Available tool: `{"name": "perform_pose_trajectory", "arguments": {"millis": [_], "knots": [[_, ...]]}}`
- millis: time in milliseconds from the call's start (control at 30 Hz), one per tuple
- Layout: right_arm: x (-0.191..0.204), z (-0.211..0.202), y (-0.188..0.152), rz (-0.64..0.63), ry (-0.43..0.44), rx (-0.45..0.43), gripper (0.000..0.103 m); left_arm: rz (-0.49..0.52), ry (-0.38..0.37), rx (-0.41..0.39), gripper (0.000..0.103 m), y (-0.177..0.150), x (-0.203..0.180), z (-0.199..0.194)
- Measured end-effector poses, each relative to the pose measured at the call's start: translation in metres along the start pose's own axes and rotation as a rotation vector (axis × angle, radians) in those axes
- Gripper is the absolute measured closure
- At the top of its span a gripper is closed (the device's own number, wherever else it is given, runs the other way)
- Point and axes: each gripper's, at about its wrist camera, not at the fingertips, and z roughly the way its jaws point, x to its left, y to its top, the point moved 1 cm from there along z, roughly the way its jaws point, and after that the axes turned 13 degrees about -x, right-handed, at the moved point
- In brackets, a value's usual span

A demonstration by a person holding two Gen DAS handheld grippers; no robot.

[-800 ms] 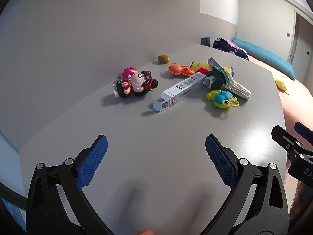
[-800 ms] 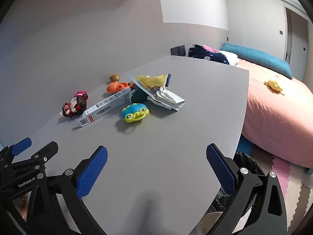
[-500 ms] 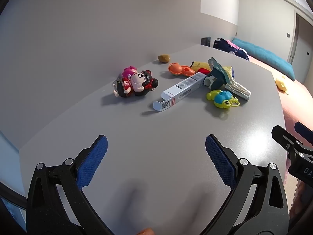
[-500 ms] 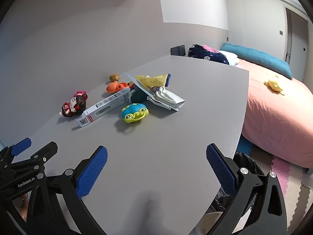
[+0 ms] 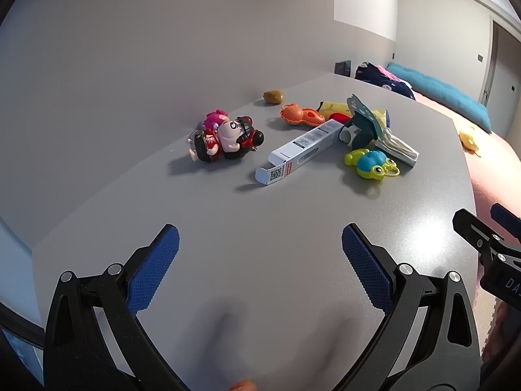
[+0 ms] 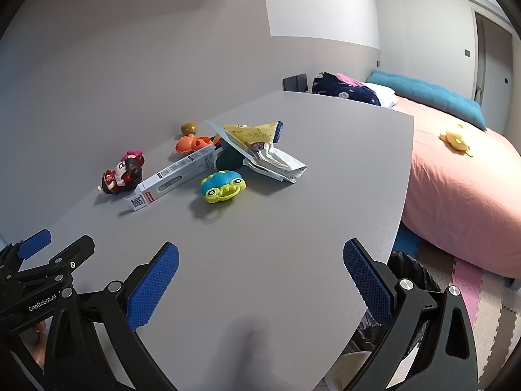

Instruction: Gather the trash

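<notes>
**Two wide grippers are hovering over a messy table**

The left gripper (image 5: 260, 254) is standing wide with nothing between its bumpy blue pads (image 5: 156, 267). The right gripper (image 6: 260, 273) is standing wide and holding nothing too. Both are pointing down at a smooth grey table (image 6: 293, 244).

The trash is lying near the far side of the table, well apart from both grippers. A long white cardboard box (image 5: 299, 151) with one end flap hanging open is lying flat. Just beside it, crinkly wrappers (image 6: 276, 163) and a yellow packet (image 6: 254, 133) are sitting in a heap.

Plastic toys are mixed in: a round blue and green bug (image 6: 223, 185), an orange toy (image 5: 301, 115) and a little doll (image 5: 224, 138) lying on its side.

A soft pink bed (image 6: 456, 179) is sitting beside the table.
</notes>
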Motion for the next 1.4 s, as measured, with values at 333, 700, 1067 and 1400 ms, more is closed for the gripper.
{"name": "perform_pose_trajectory", "arguments": {"millis": [333, 700, 1067, 1400], "knots": [[-0.0011, -0.0016, -0.002, 0.004, -0.003, -0.001, 0.003, 0.001, 0.0, 0.0, 0.006, 0.0, 0.0, 0.0], [-0.0012, -0.0007, -0.0023, 0.003, -0.002, -0.001, 0.003, 0.001, 0.001, 0.001, 0.006, -0.0001, 0.0, 0.0001], [-0.0015, -0.0003, -0.0028, 0.003, -0.001, 0.0, 0.003, 0.002, 0.002, 0.0, 0.006, 0.0, 0.0001, -0.0001], [-0.0017, -0.0001, -0.0028, 0.004, -0.002, 0.001, 0.003, 0.002, 0.002, 0.002, 0.006, 0.0, 0.0, 0.0001]]}}
